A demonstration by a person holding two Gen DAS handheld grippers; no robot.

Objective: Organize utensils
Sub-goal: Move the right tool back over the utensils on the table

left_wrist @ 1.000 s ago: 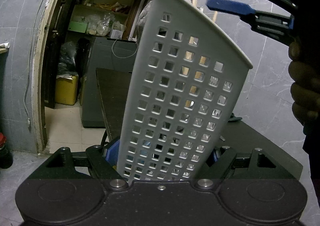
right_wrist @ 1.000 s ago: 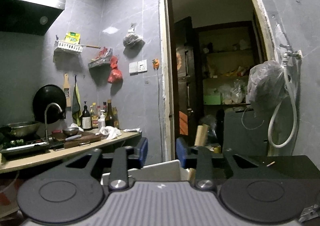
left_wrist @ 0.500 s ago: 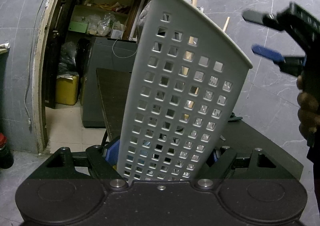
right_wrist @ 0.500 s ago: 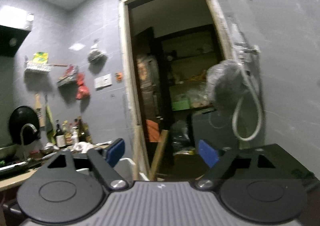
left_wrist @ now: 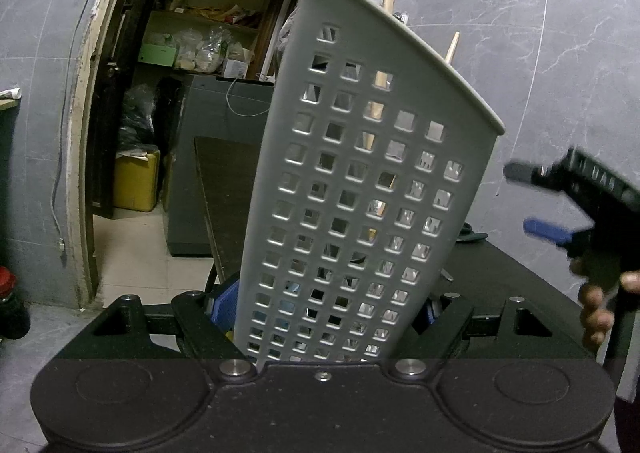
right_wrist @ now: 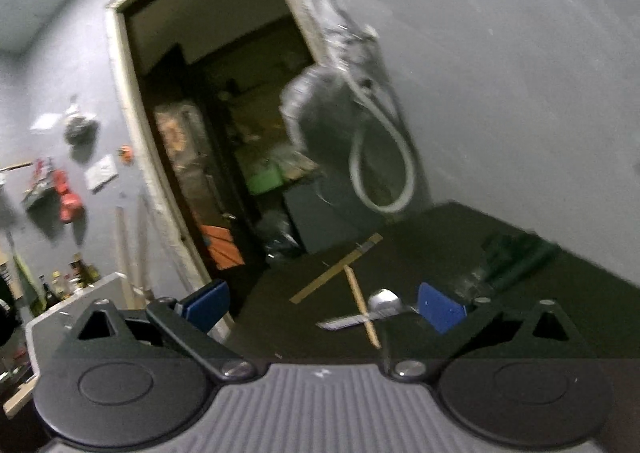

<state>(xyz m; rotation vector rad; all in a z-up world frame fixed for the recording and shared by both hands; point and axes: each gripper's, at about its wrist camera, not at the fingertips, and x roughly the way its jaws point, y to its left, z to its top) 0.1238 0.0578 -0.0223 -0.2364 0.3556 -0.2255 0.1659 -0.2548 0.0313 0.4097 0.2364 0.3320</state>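
Observation:
My left gripper (left_wrist: 326, 309) is shut on the base of a white perforated utensil basket (left_wrist: 360, 173), which stands tilted in front of the camera. Wooden handles (left_wrist: 387, 1) poke out of its top, and more utensils show through the holes. My right gripper (left_wrist: 520, 199) hangs low to the basket's right, in a person's hand. Its jaws are opening, with nothing between them (right_wrist: 324, 305). Below it, on the black table (right_wrist: 440, 245), lie a wooden chopstick (right_wrist: 362, 301), a flat wooden stick (right_wrist: 336, 269) and a metal spoon (right_wrist: 384, 299).
A dark green item (right_wrist: 516, 253) lies at the table's far right by the grey wall. An open doorway (left_wrist: 180, 113) leads to a cluttered storage room. A white hose (right_wrist: 380, 169) hangs on the wall past the table. Bottles (right_wrist: 72, 277) stand on a counter at left.
The right gripper has dropped from above the basket's top to low on its right and opened wide. Its view has rolled and swung down onto the table. The left gripper and basket have not moved.

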